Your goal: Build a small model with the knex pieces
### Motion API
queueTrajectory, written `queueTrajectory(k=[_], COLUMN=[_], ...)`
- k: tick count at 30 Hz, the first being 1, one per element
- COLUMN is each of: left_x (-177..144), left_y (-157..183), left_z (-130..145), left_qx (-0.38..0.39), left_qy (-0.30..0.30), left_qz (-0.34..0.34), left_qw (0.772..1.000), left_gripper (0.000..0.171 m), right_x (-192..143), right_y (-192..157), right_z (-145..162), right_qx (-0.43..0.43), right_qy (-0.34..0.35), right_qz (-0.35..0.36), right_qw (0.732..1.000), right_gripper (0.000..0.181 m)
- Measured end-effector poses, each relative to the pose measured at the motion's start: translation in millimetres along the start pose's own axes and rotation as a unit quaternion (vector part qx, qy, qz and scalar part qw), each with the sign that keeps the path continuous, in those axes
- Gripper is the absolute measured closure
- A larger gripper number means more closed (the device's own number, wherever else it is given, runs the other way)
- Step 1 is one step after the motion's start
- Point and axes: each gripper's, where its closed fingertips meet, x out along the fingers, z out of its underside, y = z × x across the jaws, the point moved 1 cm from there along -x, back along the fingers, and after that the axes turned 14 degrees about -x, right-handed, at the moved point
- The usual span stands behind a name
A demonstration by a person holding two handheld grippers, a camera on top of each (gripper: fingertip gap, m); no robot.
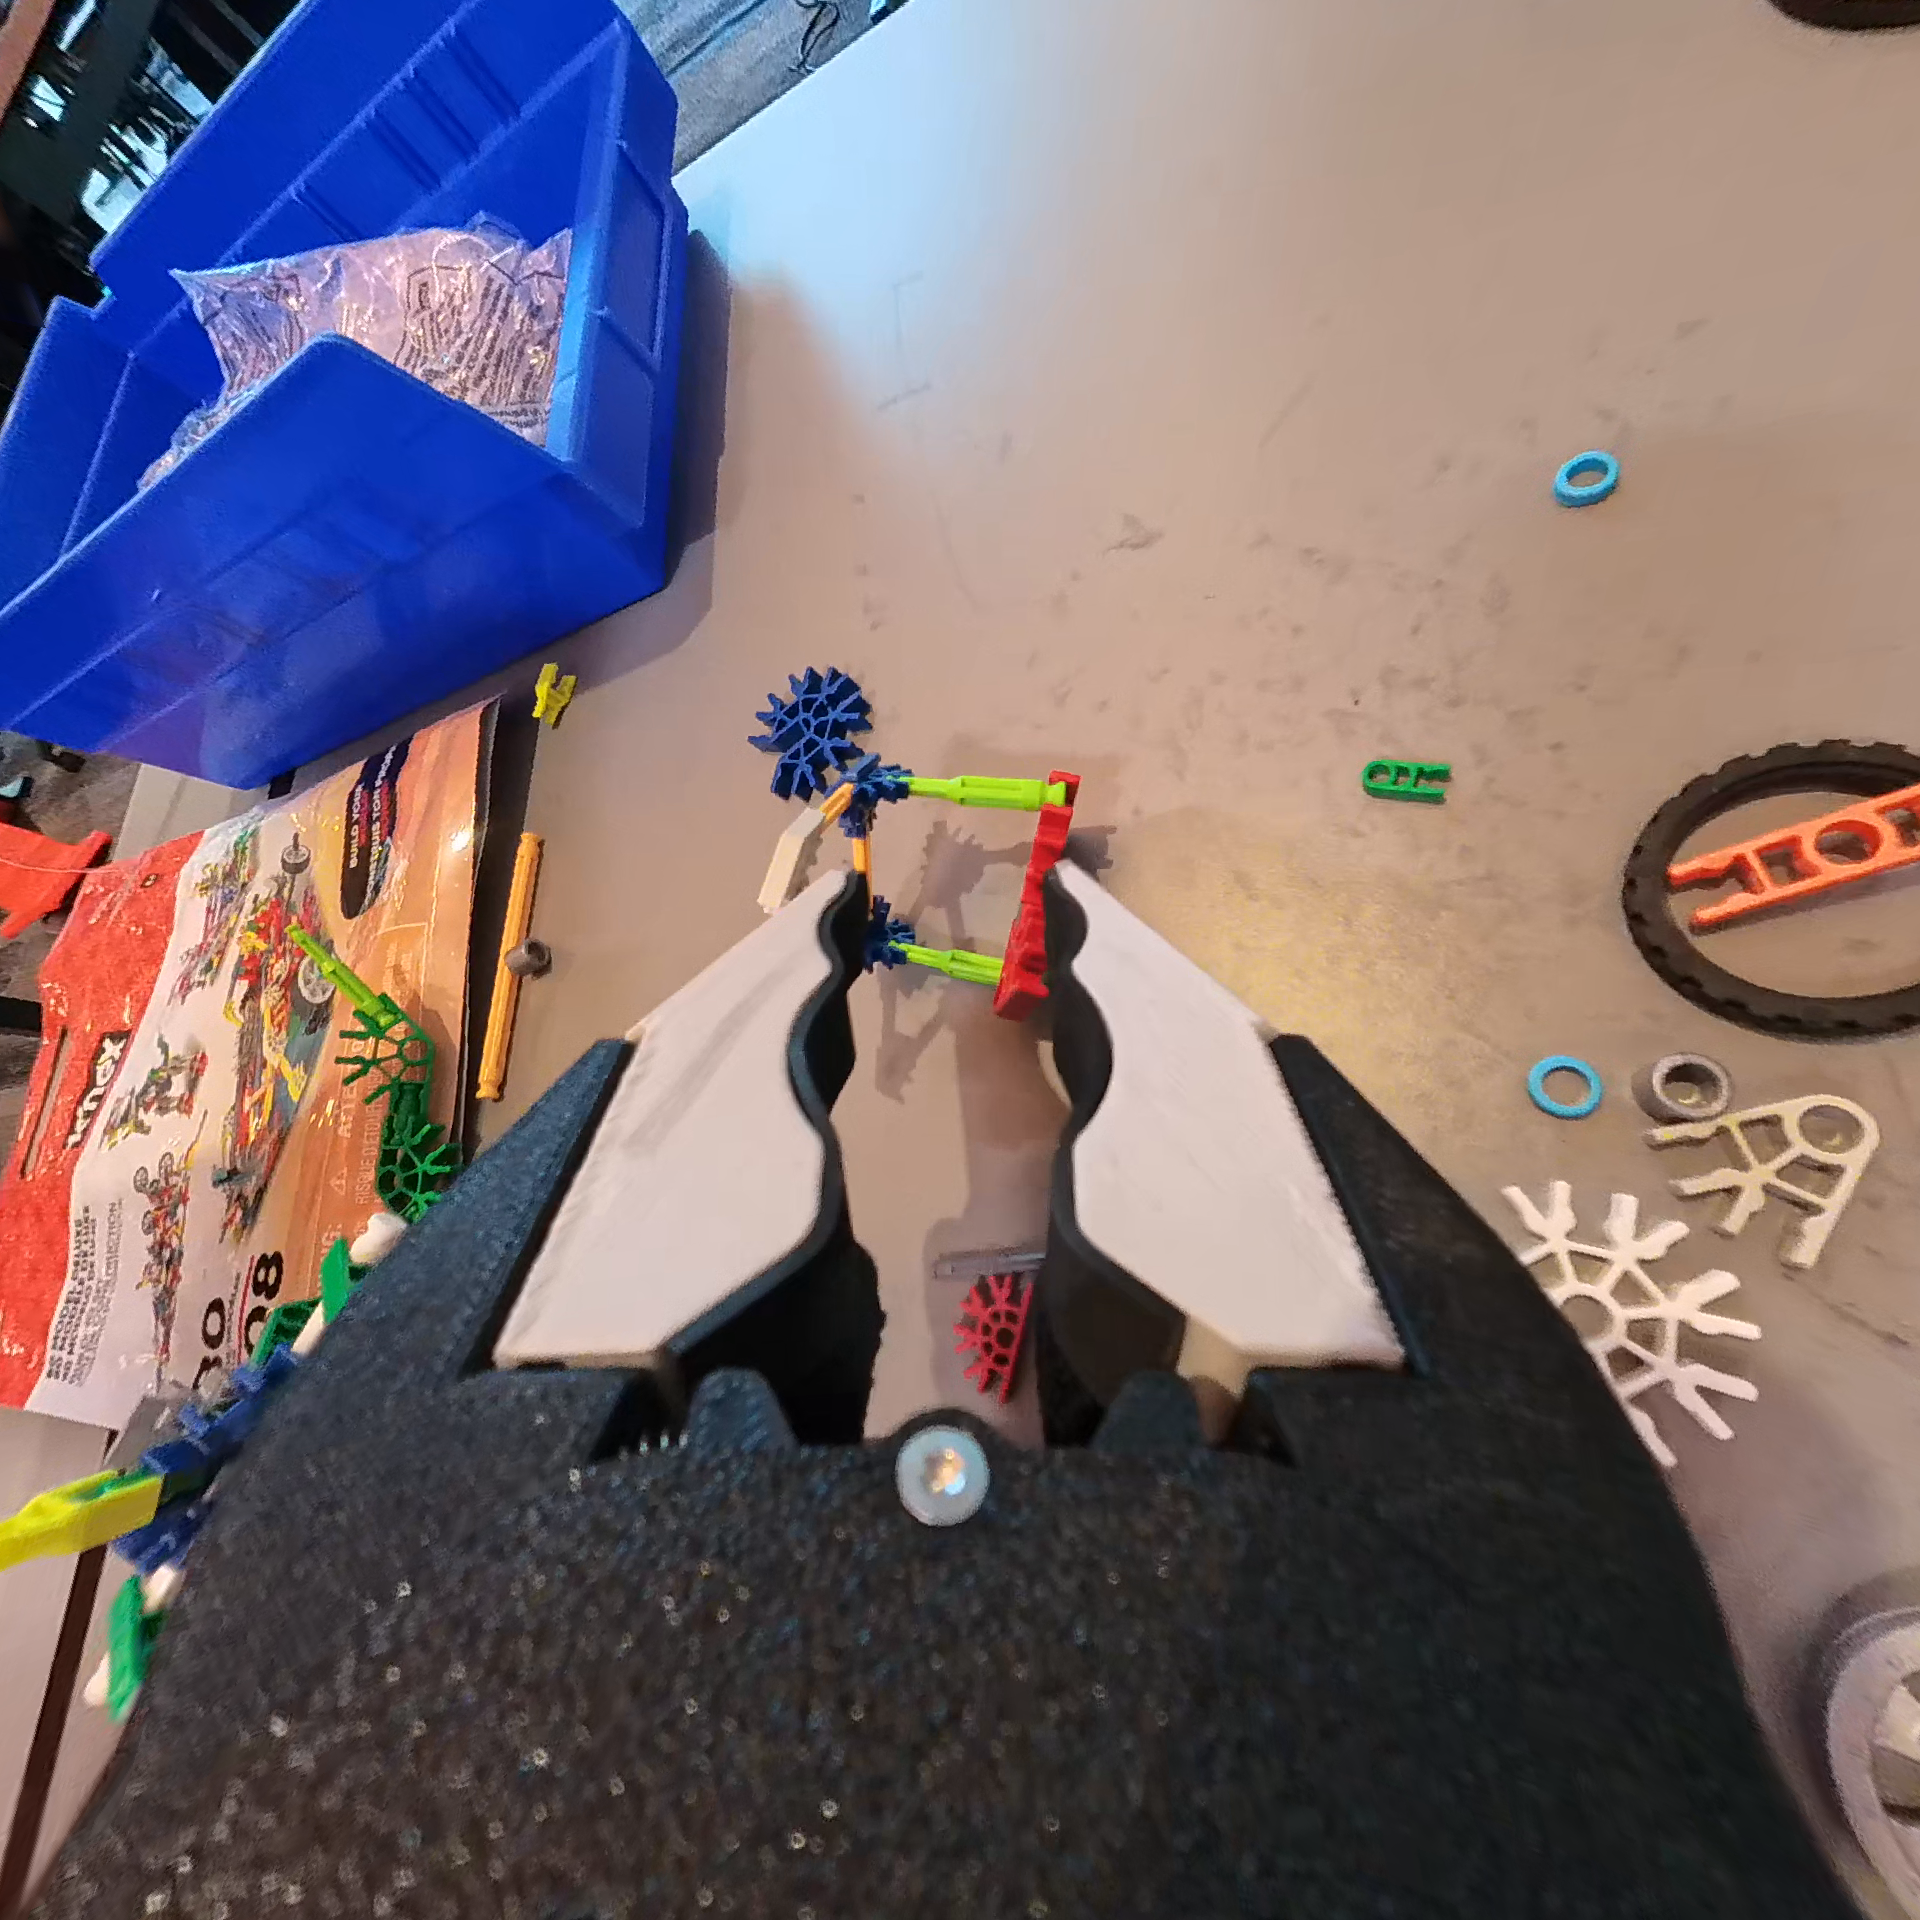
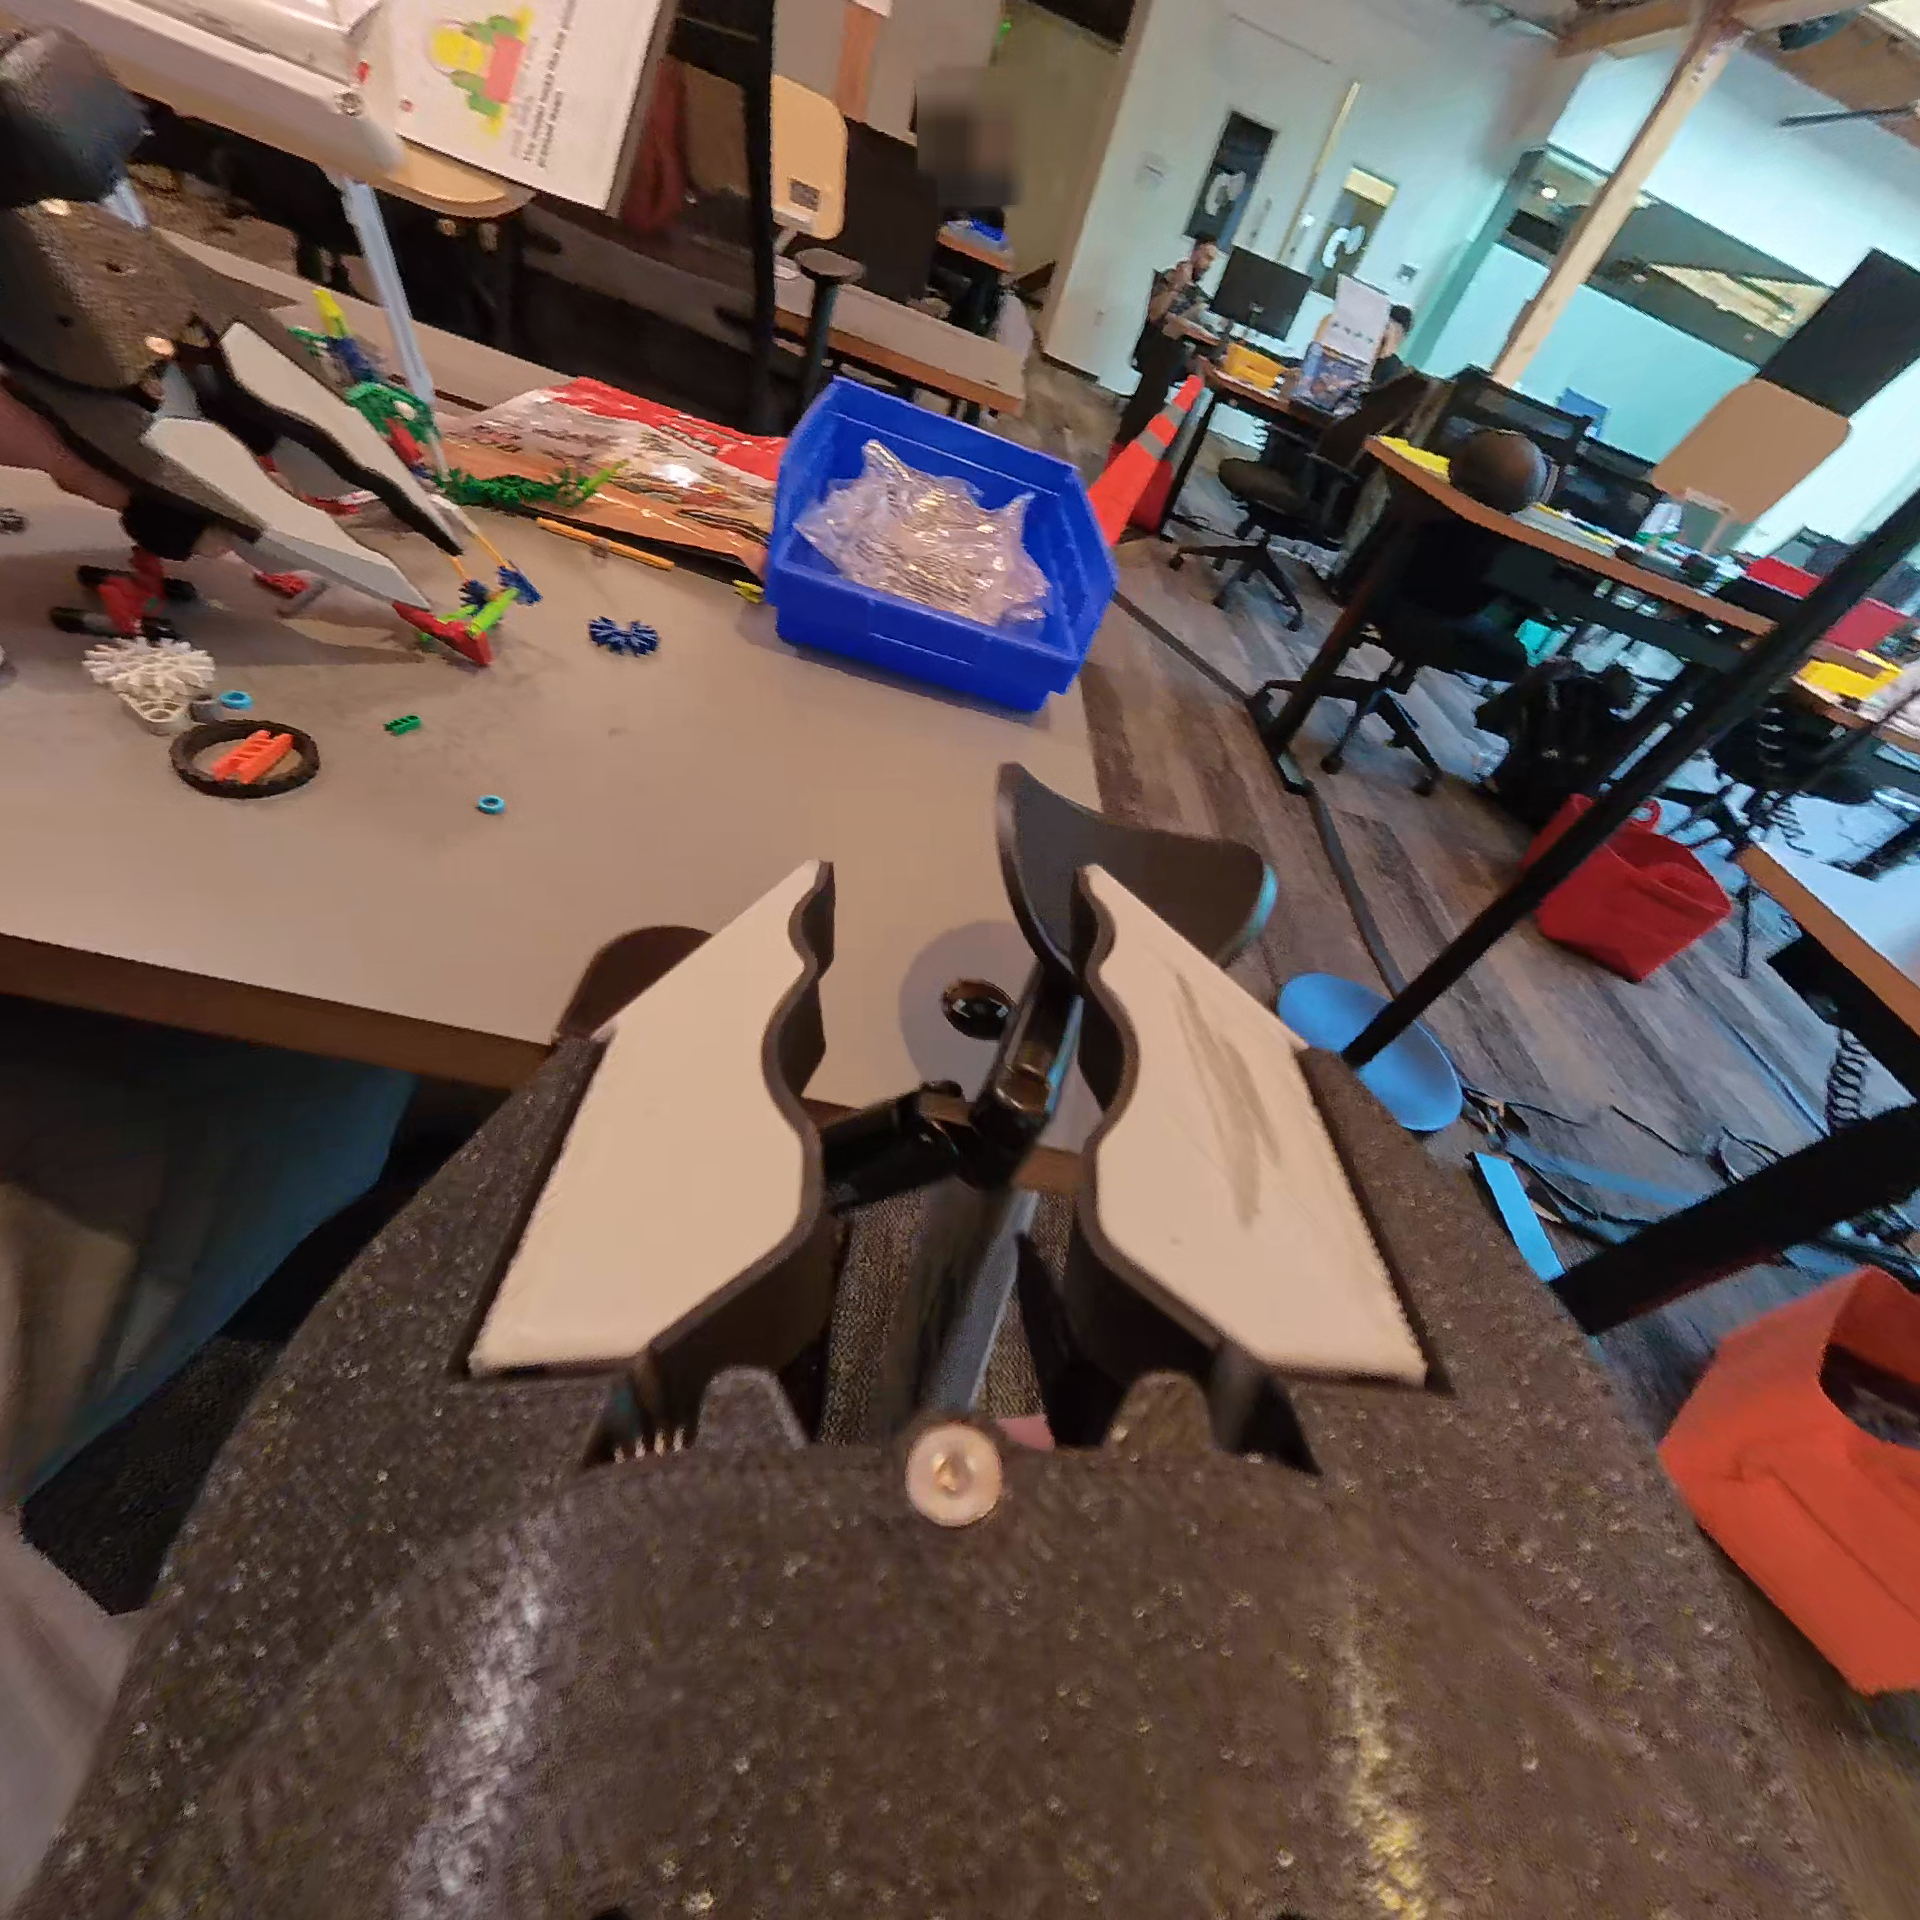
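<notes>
Here left tongs grip a small rod frame; right tongs gape

Open-plan office: desks, monitors, swivel chairs.

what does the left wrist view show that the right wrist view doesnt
Only the left wrist view shows the left gripper close up, its fingertips against the small rod-and-connector frame, a loose red connector between the fingers, a grey ring and a yellow rod.

Only the right wrist view shows the right gripper, open and empty, off the table edge, above a black clamp, with the office floor, desks and an orange cone behind.

Both show the blue bin, black tyre, white connectors and blue rings.
</notes>
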Motion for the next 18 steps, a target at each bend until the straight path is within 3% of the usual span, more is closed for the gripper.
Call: queueTrajectory(k=[4,10,14,18], left_x=[2.5,2.7,4.6,5.6], left_y=[3.2,6.7,9.2,9.6], left_z=[-0.2,-3.5,-2.3,-1.0], left_qx=[0.008,0.009,0.011,0.013], left_qy=[-0.003,0.003,0.0,-0.002], left_qz=[0.0,0.005,0.007,0.007], left_qw=[1.0,1.0,1.0,1.0], left_gripper=[0.14,0.14,0.14,0.14], right_x=[-27.8,-101.7,-144.9,-163.5], right_y=[37.0,129.2,184.3,223.3], right_z=[23.6,56.0,66.4,67.1], right_qx=[0.016,0.073,0.09,0.082], right_qy=[-0.03,-0.049,-0.049,-0.043], right_qz=[0.071,0.232,0.32,0.367], right_qw=[0.997,0.969,0.942,0.925], right_gripper=[0.133,0.133,0.133,0.133])
